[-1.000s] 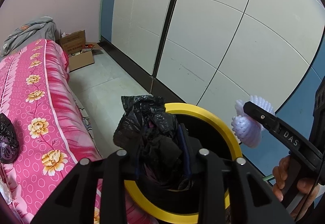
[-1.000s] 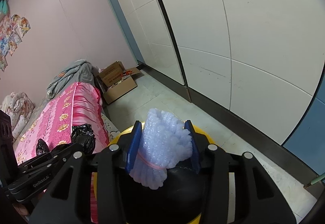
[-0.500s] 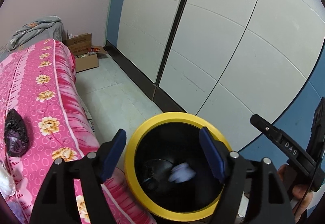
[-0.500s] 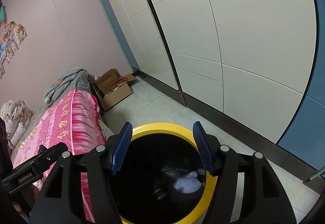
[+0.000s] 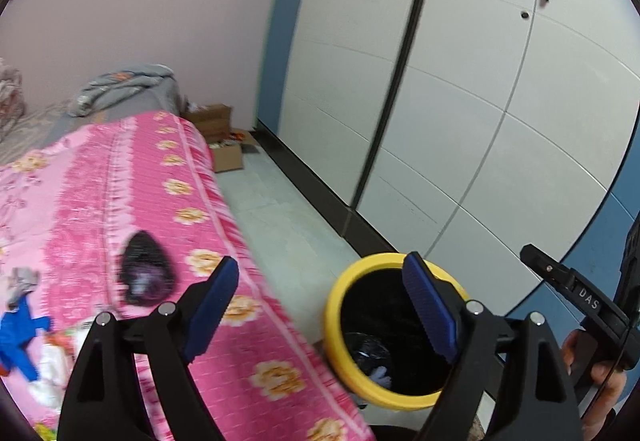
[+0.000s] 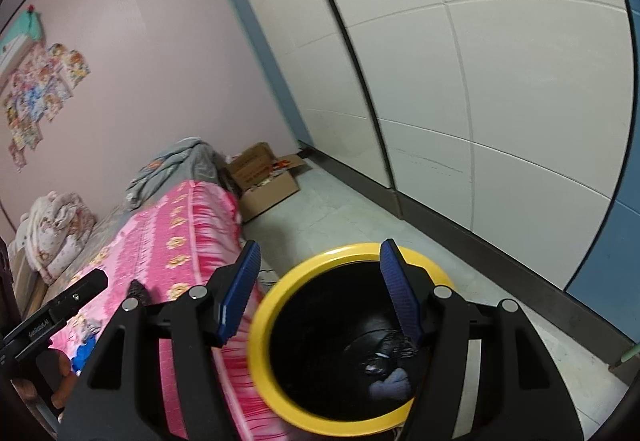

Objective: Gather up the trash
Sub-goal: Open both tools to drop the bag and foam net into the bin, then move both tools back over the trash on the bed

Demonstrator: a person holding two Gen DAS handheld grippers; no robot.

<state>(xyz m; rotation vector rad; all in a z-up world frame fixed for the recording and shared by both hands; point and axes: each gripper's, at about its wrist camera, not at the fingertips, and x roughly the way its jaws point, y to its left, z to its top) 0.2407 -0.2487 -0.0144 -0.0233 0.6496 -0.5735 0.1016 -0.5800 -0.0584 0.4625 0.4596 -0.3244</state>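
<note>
Above yellow-rimmed bin (image 6: 264, 325) — left claw (image 5: 320, 307) just widened, empty; right claw (image 6: 320, 291) parted, empty.

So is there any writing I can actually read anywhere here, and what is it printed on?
"DAS": white letters on the black arm of the right gripper, seen from the left wrist.
"GenRobot.AI": small white print on the black arm of the left gripper, seen from the right wrist; only just legible.
Brown cardboard box on the floor: dark print on its flap, too blurred to read.
Colourful pictures stuck on the pink wall: too small to read.
</note>
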